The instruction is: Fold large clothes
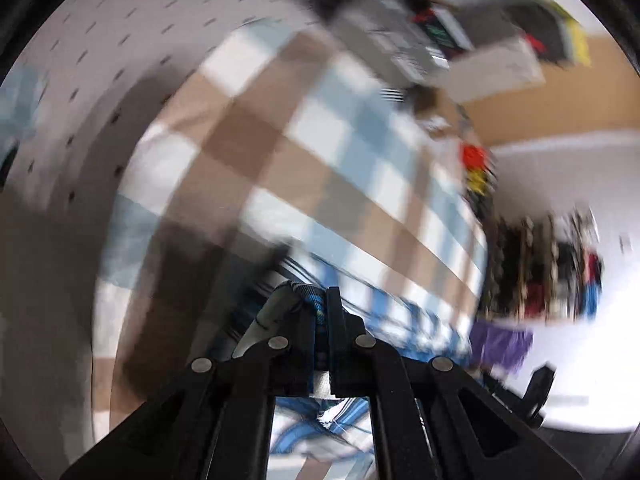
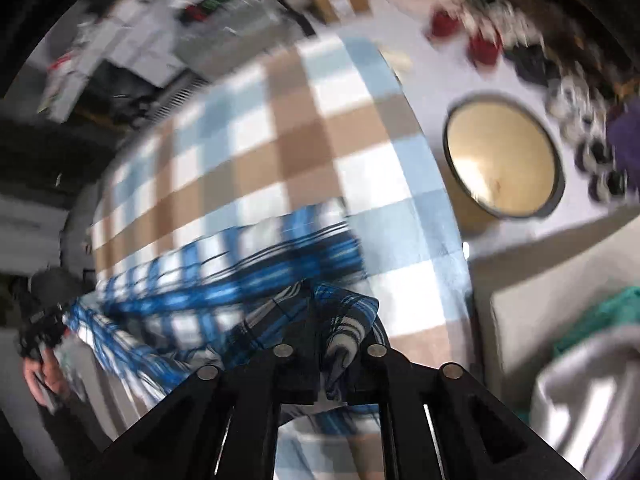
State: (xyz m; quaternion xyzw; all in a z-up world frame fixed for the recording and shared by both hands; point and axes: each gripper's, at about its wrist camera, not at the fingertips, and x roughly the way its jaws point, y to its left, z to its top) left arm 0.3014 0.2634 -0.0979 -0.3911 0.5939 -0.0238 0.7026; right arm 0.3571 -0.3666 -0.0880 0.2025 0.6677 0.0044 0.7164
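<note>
**Both jaws on the shirt**

My left gripper pinches the blue plaid shirt tight — my right gripper clamps another bunched edge. The shirt stretches between them above the checked blanket.

Woven plaid shirt, soft checked tablecloth

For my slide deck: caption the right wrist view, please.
Right tongs pinch a blue plaid garment above a checked blanket.
</note>
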